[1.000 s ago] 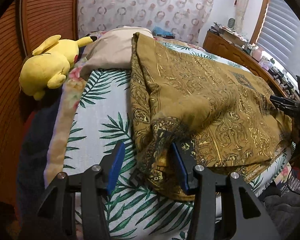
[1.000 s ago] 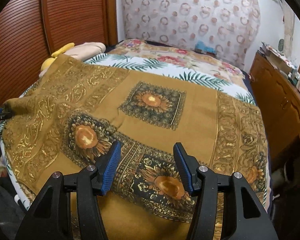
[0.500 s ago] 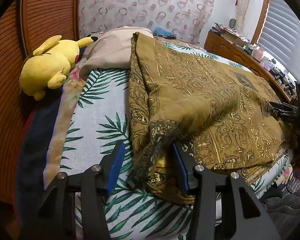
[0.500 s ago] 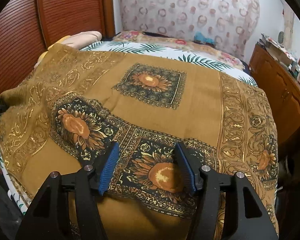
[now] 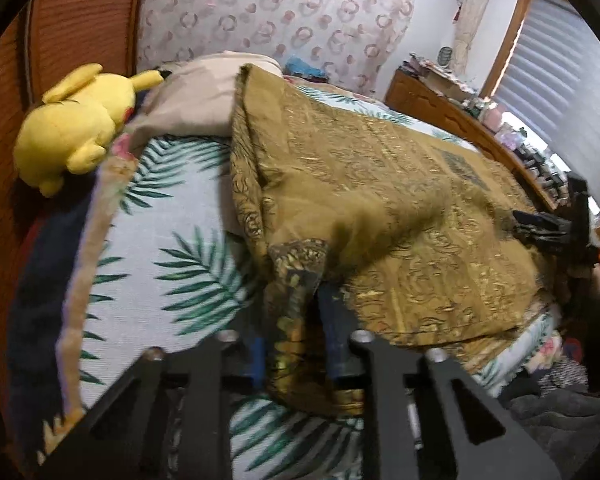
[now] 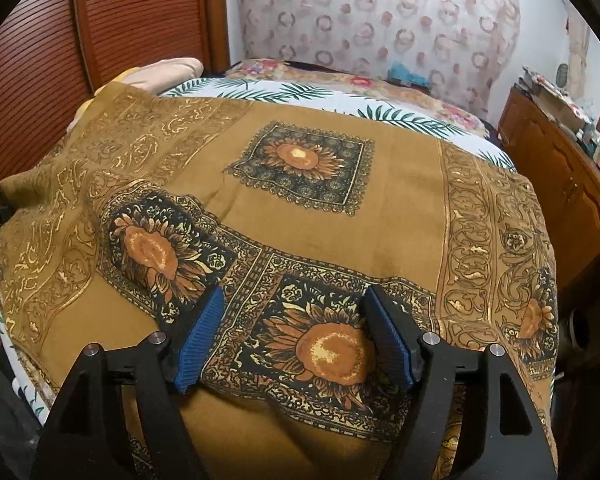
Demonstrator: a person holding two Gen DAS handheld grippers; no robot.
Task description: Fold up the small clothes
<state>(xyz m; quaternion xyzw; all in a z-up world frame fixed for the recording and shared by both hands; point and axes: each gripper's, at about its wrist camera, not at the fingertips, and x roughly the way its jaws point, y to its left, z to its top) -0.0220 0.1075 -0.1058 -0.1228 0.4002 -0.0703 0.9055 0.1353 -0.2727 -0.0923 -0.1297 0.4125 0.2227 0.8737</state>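
Note:
A mustard-brown scarf with gold scrollwork and sunflower squares lies spread over the bed, one edge folded back on itself. My left gripper is at its near left corner, its jaws closing with a bunched fold of the cloth pinched between the blue pads. In the right wrist view the scarf fills the middle. My right gripper hovers low at its near edge, jaws opening, a sunflower motif lying flat between the pads and not gripped. The right gripper also shows at the scarf's far right edge.
The bed sheet has a palm-leaf print. A yellow plush toy and a beige pillow lie at the head end by a slatted wooden panel. A cluttered wooden dresser runs along the right side.
The left jaws have come together on the scarf's corner fold. The right jaws have spread wider and sit closer over the sunflower motif.

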